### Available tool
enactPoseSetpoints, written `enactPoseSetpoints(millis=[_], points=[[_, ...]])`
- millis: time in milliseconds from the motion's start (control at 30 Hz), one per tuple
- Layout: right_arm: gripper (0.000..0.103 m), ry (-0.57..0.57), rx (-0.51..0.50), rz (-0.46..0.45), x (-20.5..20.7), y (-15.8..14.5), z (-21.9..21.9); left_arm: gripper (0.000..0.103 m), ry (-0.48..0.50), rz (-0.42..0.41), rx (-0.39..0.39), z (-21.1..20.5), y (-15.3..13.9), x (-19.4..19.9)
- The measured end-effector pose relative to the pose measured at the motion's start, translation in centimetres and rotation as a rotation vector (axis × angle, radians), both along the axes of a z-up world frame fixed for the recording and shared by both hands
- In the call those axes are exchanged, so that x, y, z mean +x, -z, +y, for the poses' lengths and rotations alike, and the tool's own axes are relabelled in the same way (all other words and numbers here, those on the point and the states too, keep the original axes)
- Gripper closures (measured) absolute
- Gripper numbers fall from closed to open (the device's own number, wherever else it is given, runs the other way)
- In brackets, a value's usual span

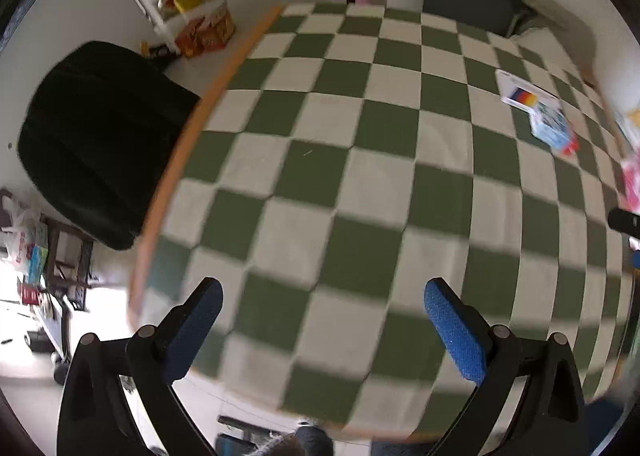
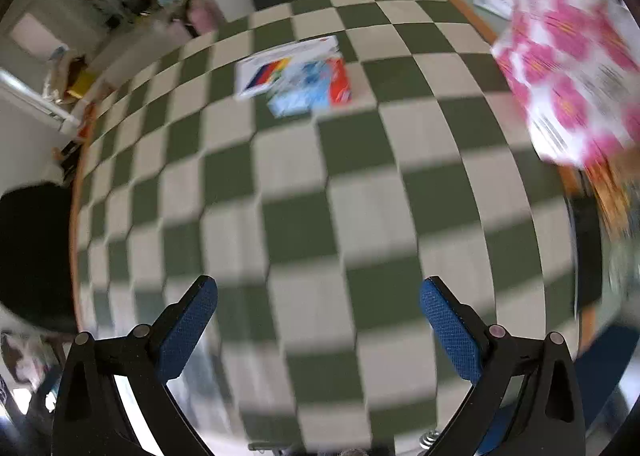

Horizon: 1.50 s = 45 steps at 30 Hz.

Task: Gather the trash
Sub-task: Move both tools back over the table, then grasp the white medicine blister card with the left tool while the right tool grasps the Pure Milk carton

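Trash: flat packets (image 2: pixel 296 76) far on tabletop (image 2: pixel 320 216).
Right hand-held gripper (image 2: pixel 318 320): spread, empty.
Left hand-held gripper (image 1: pixel 322 324): spread, empty.
Advice: approach low, pinch one packet edge.

Left claw (image 1: pixel 323 296) and right claw (image 2: pixel 319 294), both wide apart, empty.

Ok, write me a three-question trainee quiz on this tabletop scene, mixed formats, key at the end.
1. True or false: the left hand-held gripper is shut on a wrapper.
2. The checked tablecloth is: A) red and white B) green and white C) blue and yellow.
3. Fill in: the blue packet lies partly on top of a flat white ____.

Key: 1 false, both it and the right hand-held gripper are open and empty; 2 B; 3 card, or booklet, with a rainbow stripe.
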State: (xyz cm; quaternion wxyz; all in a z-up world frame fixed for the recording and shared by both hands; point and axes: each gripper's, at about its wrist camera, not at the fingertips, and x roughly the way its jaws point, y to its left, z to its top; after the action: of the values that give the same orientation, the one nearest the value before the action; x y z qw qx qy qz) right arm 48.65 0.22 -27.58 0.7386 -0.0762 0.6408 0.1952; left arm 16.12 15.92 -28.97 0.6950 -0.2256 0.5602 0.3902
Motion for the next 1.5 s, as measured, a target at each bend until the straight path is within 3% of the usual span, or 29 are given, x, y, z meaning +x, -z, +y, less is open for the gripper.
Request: enactPoseSetpoints(millis=[200, 400, 467, 533, 567, 667, 733, 1033, 1067, 1133, 1200, 1333, 1400, 1500], points=[[0.001, -0.021, -0.085, 0.027, 11.6, 6.9, 6.5, 0.000, -0.006, 0.073, -0.015, 4.0, 4.1, 8.3], [0.000, -0.078, -0.063, 0.081, 15.6, 10.6, 11.0, 0.000, 0.045, 0.134, -0.029, 6.6, 7.2, 13.9], [0.009, -0.093, -0.068, 0.078, 15.8, 10.9, 11.5, 0.000, 0.089, 0.151, -0.023, 6.8, 7.5, 15.5], [0.042, -0.083, -0.028, 0.115, 16.2, 11.1, 11.0, 0.000, 0.139, 0.157, -0.006, 6.6, 7.2, 17.1], [0.044, -0.075, -0.026, 0.129, 16.5, 11.2, 10.5, 0.000, 0.174, 0.161, 0.013, 6.4, 6.8, 18.0], [0.040, -0.055, -0.015, 0.131, 17.2, 10.8, 8.8, 0.000, 0.245, 0.172, 0.068, 5.7, 5.8, 20.1], [0.002, -0.071, -0.016, 0.125, 17.7, 10.4, 8.4, 0.000, 0.272, 0.187, 0.104, 5.4, 5.5, 21.0], [0.000, -0.247, -0.025, 0.016, 17.9, 9.1, 12.0, 0.000, 0.202, 0.225, 0.065, 7.0, 7.8, 22.3], [0.002, -0.248, -0.024, 0.008, 17.9, 9.1, 12.3, 0.000, 0.196, 0.225, 0.057, 7.0, 7.9, 22.2], [0.044, -0.246, 0.016, 0.012, 17.9, 9.0, 12.6, 0.000, 0.196, 0.219, 0.054, 6.9, 7.8, 22.0], [0.046, -0.225, 0.045, 0.029, 18.4, 8.5, 12.1, 0.000, 0.216, 0.211, 0.062, 6.6, 7.4, 22.2], [0.046, -0.142, 0.098, 0.106, 19.0, 7.4, 9.3, 0.000, 0.355, 0.189, 0.102, 5.5, 6.1, 24.4], [0.046, -0.069, 0.137, 0.193, 20.4, 7.0, 6.7, 0.000, 0.488, 0.175, 0.134, 4.3, 5.4, 26.7], [0.046, -0.005, 0.118, 0.242, 22.2, 6.8, 3.3, 0.000, 0.740, 0.190, 0.183, 2.0, 4.9, 31.2]])
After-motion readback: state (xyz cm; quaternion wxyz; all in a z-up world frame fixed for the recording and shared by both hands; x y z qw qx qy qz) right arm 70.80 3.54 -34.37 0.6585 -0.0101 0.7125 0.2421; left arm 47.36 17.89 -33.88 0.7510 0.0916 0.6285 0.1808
